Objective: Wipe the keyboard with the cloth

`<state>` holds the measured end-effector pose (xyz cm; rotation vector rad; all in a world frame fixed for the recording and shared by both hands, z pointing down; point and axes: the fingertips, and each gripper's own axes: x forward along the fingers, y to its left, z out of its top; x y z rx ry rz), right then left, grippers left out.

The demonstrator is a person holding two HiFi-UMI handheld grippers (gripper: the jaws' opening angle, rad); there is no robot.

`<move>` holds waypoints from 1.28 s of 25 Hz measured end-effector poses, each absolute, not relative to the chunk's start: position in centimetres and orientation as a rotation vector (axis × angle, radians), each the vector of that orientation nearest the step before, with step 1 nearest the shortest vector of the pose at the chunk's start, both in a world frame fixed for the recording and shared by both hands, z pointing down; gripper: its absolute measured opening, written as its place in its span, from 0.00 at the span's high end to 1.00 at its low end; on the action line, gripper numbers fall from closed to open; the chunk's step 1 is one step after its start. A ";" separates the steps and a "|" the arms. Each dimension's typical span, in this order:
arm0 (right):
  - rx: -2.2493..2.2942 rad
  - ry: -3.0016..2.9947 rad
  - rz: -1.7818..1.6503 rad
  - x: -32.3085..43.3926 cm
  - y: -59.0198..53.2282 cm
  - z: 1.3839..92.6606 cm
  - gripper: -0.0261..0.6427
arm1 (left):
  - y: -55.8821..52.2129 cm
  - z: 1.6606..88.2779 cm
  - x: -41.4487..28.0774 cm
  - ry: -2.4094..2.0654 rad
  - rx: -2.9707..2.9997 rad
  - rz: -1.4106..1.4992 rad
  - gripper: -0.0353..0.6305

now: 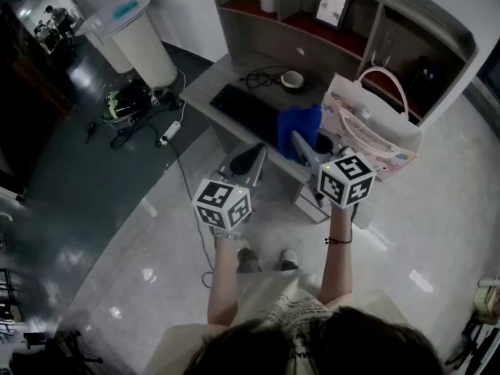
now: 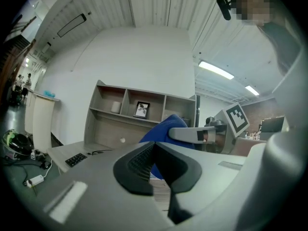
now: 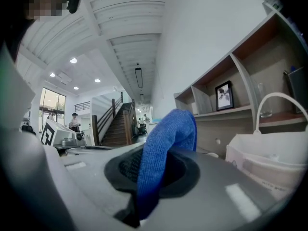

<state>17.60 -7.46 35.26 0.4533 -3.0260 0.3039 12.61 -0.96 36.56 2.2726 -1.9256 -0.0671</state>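
The black rectangular keyboard [image 1: 246, 108] lies flat on the grey desk [image 1: 205, 100]. In the head view its long axis follows the desk's front edge, running from upper left down to lower right. The left gripper view shows it small and far off at the left [image 2: 76, 159]. Its key legends are too small to read.

The right gripper [image 1: 301, 143] has its jaws closed on the blue fuzzy cloth [image 1: 301, 131]. In the right gripper view the cloth [image 3: 168, 134] is pinched between the dark pads of the right gripper [image 3: 154, 162] and rises past the tips in a folded hump. From the head view the cloth sits at the keyboard's lower-right end, between it and a white paper bag with looped handles [image 1: 367, 127]. Whether the cloth touches the keys cannot be told. The bag's pale print is not legible.

The left gripper [image 1: 242, 162] is held over the floor in front of the desk. Its jaws [image 2: 156, 148] are shut together on nothing.

Each gripper's cube shows black-and-white square markers and no words.

A small framed picture [image 1: 332, 6] stands in the shelf unit behind the desk.
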 end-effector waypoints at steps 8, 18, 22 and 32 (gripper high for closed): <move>0.568 -3.003 0.318 15.1 -8.3 36.0 0.87 | -1.9 37.5 9.4 -1.823 2.322 -0.071 0.94; 0.720 -2.976 0.326 11.4 -8.9 36.3 0.87 | -2.8 38.0 4.9 -1.691 2.393 -0.071 0.94; 0.795 -2.958 0.332 10.4 -8.6 36.5 0.87 | -2.8 38.4 3.6 -1.625 2.422 -0.065 0.94; 0.963 -2.898 0.362 10.3 -7.3 38.2 0.87 | -2.0 40.3 2.8 -1.481 2.473 -0.057 0.94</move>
